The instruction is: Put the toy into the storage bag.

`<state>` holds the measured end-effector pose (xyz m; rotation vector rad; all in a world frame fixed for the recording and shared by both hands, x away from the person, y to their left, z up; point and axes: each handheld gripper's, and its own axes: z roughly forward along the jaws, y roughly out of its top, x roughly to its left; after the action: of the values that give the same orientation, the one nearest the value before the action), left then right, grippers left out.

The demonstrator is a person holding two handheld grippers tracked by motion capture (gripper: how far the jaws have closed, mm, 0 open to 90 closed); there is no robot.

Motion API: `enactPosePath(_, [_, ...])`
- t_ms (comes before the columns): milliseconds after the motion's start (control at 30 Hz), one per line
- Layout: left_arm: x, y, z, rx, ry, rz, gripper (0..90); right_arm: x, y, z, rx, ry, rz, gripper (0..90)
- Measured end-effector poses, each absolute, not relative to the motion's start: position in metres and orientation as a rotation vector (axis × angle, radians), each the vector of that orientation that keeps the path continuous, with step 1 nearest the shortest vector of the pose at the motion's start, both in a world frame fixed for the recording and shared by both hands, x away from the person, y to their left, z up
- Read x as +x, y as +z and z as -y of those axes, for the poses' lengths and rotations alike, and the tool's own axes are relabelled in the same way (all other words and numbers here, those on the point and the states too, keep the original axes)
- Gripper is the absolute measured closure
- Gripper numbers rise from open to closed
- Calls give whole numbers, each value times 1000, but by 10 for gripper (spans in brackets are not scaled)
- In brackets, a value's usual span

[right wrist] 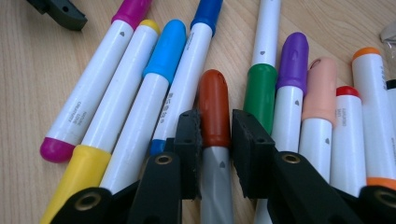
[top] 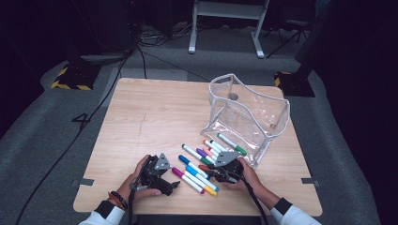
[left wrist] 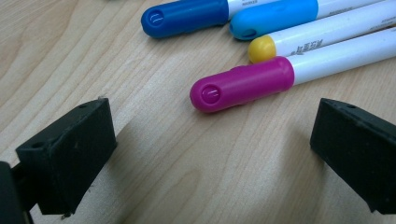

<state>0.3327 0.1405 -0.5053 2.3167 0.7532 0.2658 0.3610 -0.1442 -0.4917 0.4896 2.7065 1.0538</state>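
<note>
Gripping the red-brown marker (right wrist: 214, 109), your right gripper (right wrist: 215, 140) pinches its cap; lift straight, clear of neighbouring markers. Left gripper (left wrist: 210, 140) rests open.

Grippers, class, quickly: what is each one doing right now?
Left gripper: open, holding nothing, jaws set wide apart in front of the magenta marker.
Right gripper: closed on the brown-capped marker.

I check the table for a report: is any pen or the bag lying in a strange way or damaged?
Nothing looks damaged or spilled. The pens lie loose in a rough row on the table, none inside the clear bag, which stands open. The right gripper has its jaws around a brown-capped pen.
</note>
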Motion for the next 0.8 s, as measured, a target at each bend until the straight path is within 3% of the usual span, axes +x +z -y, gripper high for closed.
enactPosePath(500, [332, -505, -140, 2319, 260, -747, 4, 361, -492, 154, 502, 1095, -2718, 744])
enactPosePath(800, [332, -505, -141, 2318, 259, -743, 4, 350, -449, 183, 514, 1249, -2592, 745])
